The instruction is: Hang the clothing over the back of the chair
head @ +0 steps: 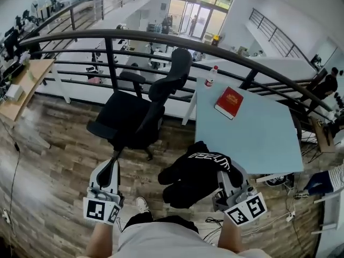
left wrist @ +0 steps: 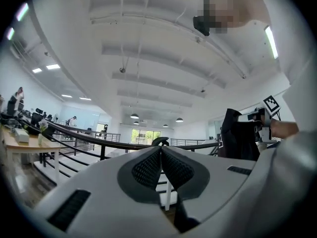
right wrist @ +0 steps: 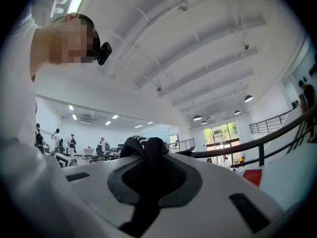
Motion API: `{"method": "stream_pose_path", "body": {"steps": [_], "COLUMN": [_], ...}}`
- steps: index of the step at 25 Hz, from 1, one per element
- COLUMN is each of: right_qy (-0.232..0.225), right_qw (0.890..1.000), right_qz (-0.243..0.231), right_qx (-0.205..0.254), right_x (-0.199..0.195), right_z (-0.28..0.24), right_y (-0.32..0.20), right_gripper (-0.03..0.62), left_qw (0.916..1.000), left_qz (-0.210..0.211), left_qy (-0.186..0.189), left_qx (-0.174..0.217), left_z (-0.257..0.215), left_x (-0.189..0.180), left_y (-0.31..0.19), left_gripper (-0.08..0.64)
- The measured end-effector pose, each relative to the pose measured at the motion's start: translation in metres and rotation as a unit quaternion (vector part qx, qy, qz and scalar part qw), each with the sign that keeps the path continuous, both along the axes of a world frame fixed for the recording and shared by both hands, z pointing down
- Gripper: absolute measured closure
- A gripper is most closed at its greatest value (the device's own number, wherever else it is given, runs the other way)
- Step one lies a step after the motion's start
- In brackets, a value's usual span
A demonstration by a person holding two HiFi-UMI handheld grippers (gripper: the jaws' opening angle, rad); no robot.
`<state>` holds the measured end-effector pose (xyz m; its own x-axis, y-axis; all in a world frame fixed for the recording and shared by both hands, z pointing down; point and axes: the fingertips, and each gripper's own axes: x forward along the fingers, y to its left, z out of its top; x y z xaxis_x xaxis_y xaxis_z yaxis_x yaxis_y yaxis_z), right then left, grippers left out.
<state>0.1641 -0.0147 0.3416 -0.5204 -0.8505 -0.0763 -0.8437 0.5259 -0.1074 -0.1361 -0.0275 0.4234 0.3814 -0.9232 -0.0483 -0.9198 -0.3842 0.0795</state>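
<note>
Wide, bright mezzanine here, wood floor (head: pixel 54 144) underfoot and a curved black railing (head: pixel 161 36) sweeping across the far side. At right stands the pale blue worktop (head: pixel 252 128), with a red book (head: pixel 229 102) and a small bottle (head: pixel 210 77) toward its far left corner. Just off its left edge sits the black office chair (head: pixel 137 112), its back (head: pixel 171 77) rising on the side nearest the worktop. Now the clothing (head: pixel 196 173): a dark black garment with white lettering, bunched into a soft hanging lump by the worktop's near left corner, off the floor. The right tongs (right wrist: pixel 151 175) are clamped tight on a fold of it. The left tongs (left wrist: pixel 161 165) are pressed together with nothing in them. The key line: the chair back lies ahead and slightly left of the garment, roughly between the two hands, so the loaded right hand looks best placed to carry it up and over.
</note>
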Motion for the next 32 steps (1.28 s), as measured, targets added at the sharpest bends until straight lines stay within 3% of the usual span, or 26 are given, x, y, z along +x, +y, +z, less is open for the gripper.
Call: {"method": "stream_pose_path", "body": {"steps": [11, 17, 22, 27, 32], "right_qy": [0.018, -0.004, -0.021, -0.027, -0.030], "right_qw": [1.000, 1.000, 0.999, 0.998, 0.998], "right_qz": [0.010, -0.016, -0.042, -0.052, -0.042], "right_qx": [-0.007, -0.006, -0.001, 0.012, 0.031], "right_x": [-0.037, -0.033, -0.034, -0.026, -0.012], "right_z": [-0.001, -0.006, -0.005, -0.014, -0.038], "right_y": [-0.068, -0.109, -0.152, -0.184, -0.228], "right_gripper": [0.554, 0.554, 0.554, 0.554, 0.554], "left_qw": [0.9983, 0.9992, 0.9999, 0.9998, 0.9996], "left_qz": [0.033, 0.021, 0.007, -0.018, -0.017], "left_qy": [0.047, 0.034, 0.000, 0.002, 0.000], "left_qx": [-0.010, -0.007, 0.011, 0.010, 0.021], "left_z": [0.014, 0.006, -0.009, -0.009, -0.015], "left_x": [-0.009, 0.002, 0.015, 0.018, 0.028], "left_y": [-0.073, -0.106, -0.130, -0.143, -0.159], "left_gripper": [0.531, 0.531, 0.531, 0.531, 0.531]}}
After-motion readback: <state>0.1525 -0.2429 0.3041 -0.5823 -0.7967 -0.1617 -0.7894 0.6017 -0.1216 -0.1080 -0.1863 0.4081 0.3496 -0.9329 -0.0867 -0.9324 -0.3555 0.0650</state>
